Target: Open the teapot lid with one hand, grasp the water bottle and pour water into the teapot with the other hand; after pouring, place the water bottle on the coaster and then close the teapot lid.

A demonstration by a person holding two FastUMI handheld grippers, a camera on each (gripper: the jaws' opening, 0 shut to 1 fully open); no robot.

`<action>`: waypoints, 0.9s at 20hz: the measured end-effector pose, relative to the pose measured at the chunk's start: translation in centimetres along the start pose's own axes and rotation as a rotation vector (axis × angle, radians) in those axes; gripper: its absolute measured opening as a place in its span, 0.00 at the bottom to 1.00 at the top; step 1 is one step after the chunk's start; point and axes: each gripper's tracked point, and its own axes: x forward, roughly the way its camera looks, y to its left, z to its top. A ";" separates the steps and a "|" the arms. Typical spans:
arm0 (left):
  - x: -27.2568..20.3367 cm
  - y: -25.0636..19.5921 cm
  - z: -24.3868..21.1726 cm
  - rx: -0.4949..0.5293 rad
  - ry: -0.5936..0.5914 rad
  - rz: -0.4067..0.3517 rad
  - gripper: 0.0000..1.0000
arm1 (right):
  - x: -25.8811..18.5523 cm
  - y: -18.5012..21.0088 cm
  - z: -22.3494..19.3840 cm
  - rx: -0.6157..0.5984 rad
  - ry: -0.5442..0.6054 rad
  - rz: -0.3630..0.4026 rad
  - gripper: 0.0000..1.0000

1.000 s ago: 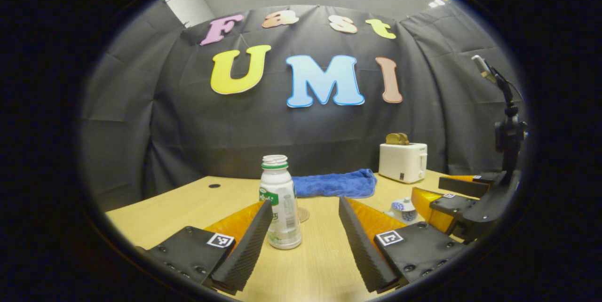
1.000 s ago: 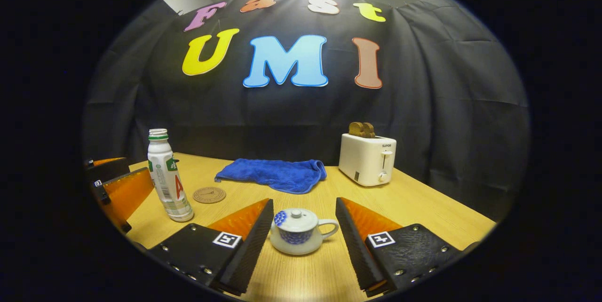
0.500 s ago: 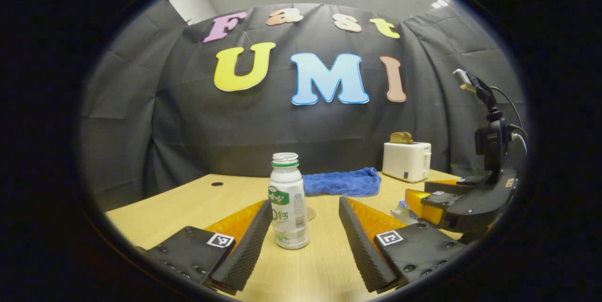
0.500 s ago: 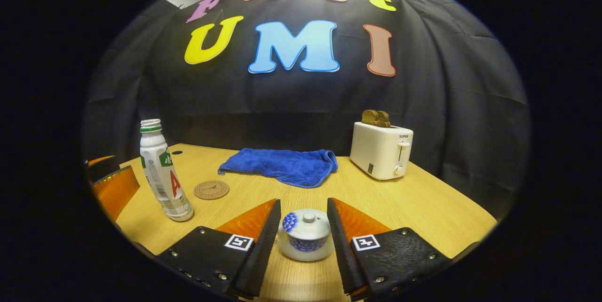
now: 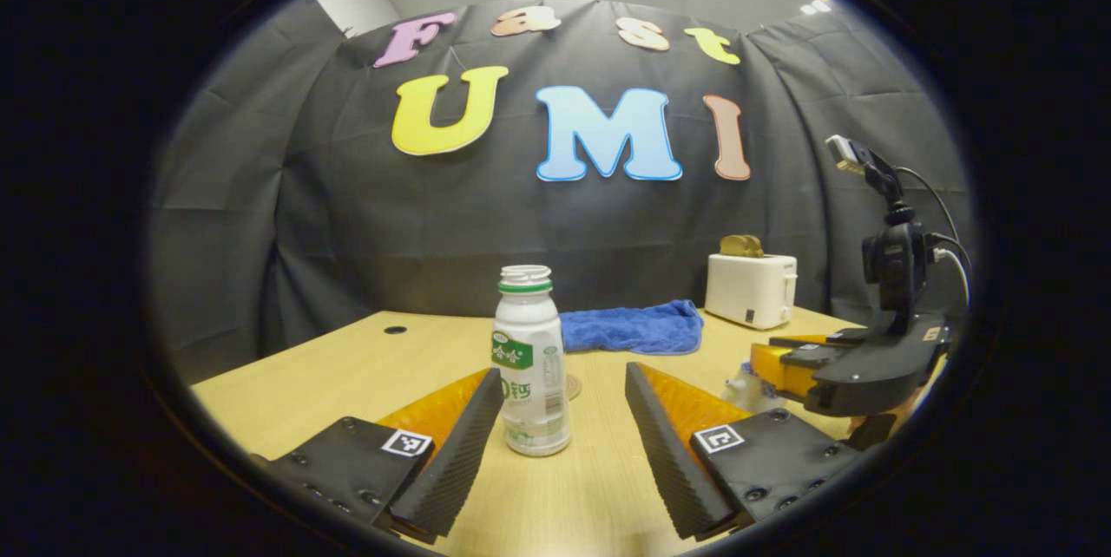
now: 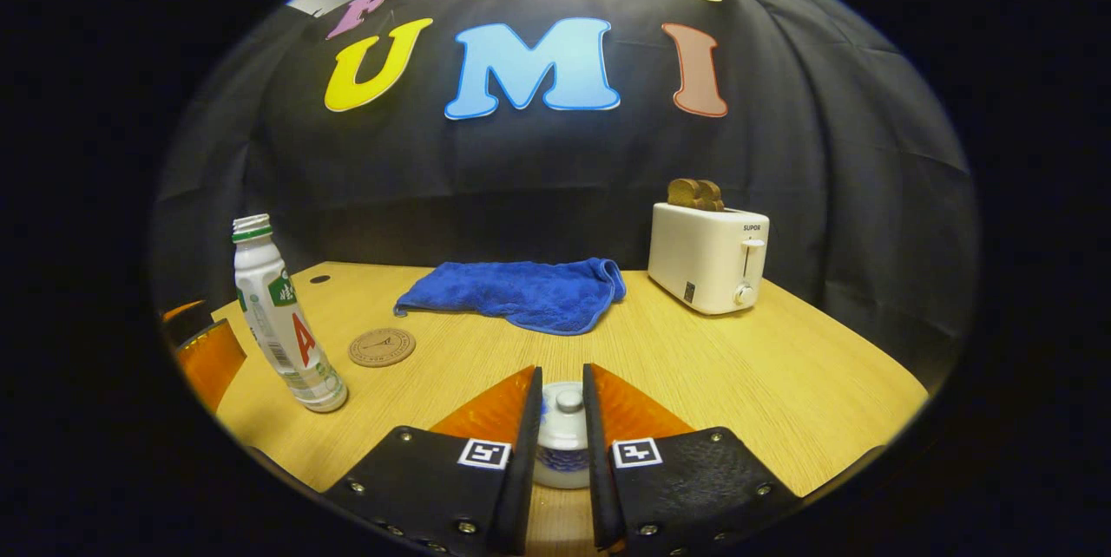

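Observation:
A white bottle (image 5: 531, 362) with a green neck ring and no cap stands on the table between the fingers of my open left gripper (image 5: 563, 372), nearer its left finger and not touched. In the right gripper view the bottle (image 6: 278, 323) stands at far left, a round coaster (image 6: 382, 347) just right of it. My right gripper (image 6: 561, 373) has closed in over the white and blue teapot (image 6: 562, 444). Its fingers flank the lid knob (image 6: 568, 400) with thin slivers on each side; contact is unclear. In the left gripper view the right gripper (image 5: 768, 366) hangs over the teapot (image 5: 742, 385).
A blue towel (image 6: 512, 292) lies at the back middle of the wooden table (image 6: 764, 375). A white toaster (image 6: 707, 258) with bread in it stands at the back right. One finger of the left gripper (image 6: 204, 357) shows at the left edge of the right gripper view.
The right gripper's fingers narrowed from wide apart to close about the teapot's lid knob while dropping over it. The left gripper shifted so the bottle stands more squarely between its fingers.

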 end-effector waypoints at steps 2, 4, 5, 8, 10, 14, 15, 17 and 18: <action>0.1 0.2 -0.2 0.000 0.008 0.001 0.94 | 0.0 0.3 0.0 -0.039 0.003 -0.005 0.29; 0.2 0.6 -0.5 -0.005 0.014 0.006 0.94 | -0.2 0.3 -0.1 -0.082 0.002 -0.006 0.29; 0.1 0.8 -0.6 -0.007 0.016 0.008 0.94 | 0.1 0.0 -0.1 -0.070 -0.003 -0.025 0.29; 0.0 1.4 -0.4 -0.012 0.013 0.017 0.94 | -0.2 0.0 -0.1 -0.090 -0.002 -0.029 0.10; -0.1 1.6 -0.4 -0.016 0.015 0.019 0.94 | 0.5 0.2 -0.1 -0.086 -0.011 -0.027 0.00; -0.1 2.4 -0.8 -0.015 0.026 0.039 0.94 | -0.6 -0.1 0.8 -0.062 -0.022 0.003 0.00; 0.0 2.7 -1.0 -0.018 0.031 0.042 0.94 | -0.9 0.0 1.4 -0.060 -0.035 0.008 0.00; 0.0 2.8 -1.1 -0.027 0.035 0.044 0.94 | -1.4 -0.1 2.8 -0.074 -0.066 0.009 0.00; 0.1 2.7 -1.2 -0.033 0.037 0.042 1.00 | -1.6 -0.2 3.4 -0.078 -0.084 0.009 0.00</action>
